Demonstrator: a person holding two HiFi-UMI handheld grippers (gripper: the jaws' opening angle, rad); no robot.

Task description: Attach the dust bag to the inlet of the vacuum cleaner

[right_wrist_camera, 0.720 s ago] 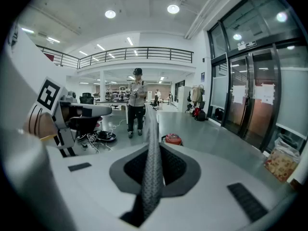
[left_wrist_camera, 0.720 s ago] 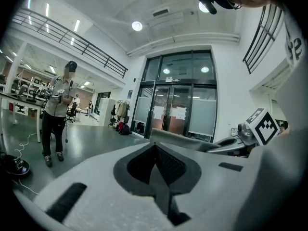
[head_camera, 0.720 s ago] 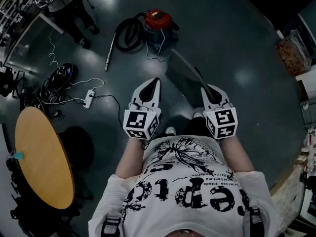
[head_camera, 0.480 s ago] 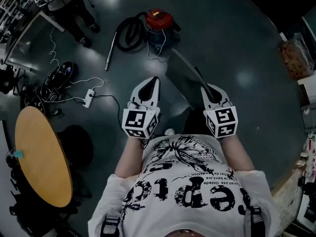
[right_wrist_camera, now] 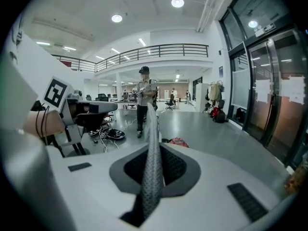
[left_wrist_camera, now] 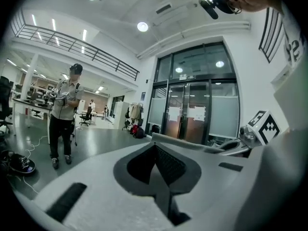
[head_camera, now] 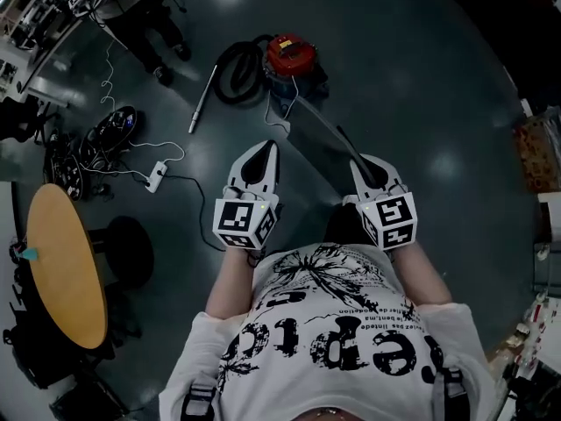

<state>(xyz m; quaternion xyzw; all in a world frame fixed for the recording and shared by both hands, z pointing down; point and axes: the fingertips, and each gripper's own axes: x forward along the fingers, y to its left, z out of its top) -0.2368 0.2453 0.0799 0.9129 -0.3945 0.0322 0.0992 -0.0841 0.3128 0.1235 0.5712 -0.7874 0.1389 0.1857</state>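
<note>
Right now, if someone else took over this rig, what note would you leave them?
Left hand-held gripper: shut, nothing between its jaws.
Right hand-held gripper: shut on one end of the grey dust bag, which sticks out forward from it.
Vacuum cleaner: red-topped, on the floor ahead of the person, hose coiled beside it.
Done: bag is in hand.
Left: carry it to the vacuum cleaner, find the inlet (not discernible from here) and fit the bag on.
</note>
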